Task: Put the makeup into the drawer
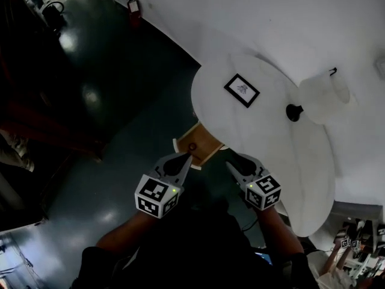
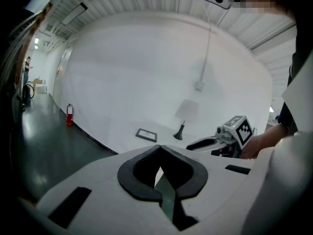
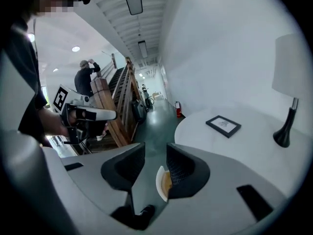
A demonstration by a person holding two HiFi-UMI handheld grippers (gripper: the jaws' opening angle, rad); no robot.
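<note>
The drawer [image 1: 200, 142] stands pulled out from the near-left edge of the round white table [image 1: 271, 143]. The makeup [image 1: 192, 146], a small dark round piece too small to make out further, lies inside it. The left gripper [image 1: 183, 160] is clenched on nothing, its tips meeting just near of the drawer and the makeup. The right gripper [image 1: 233, 160] sits to the right of the drawer with its jaws released and a clear gap between them; nothing is in that gap. Neither gripper touches the makeup. Farther across the table are a picture frame [image 1: 242, 90] and, to the right, a lamp [image 1: 293, 112].
</note>
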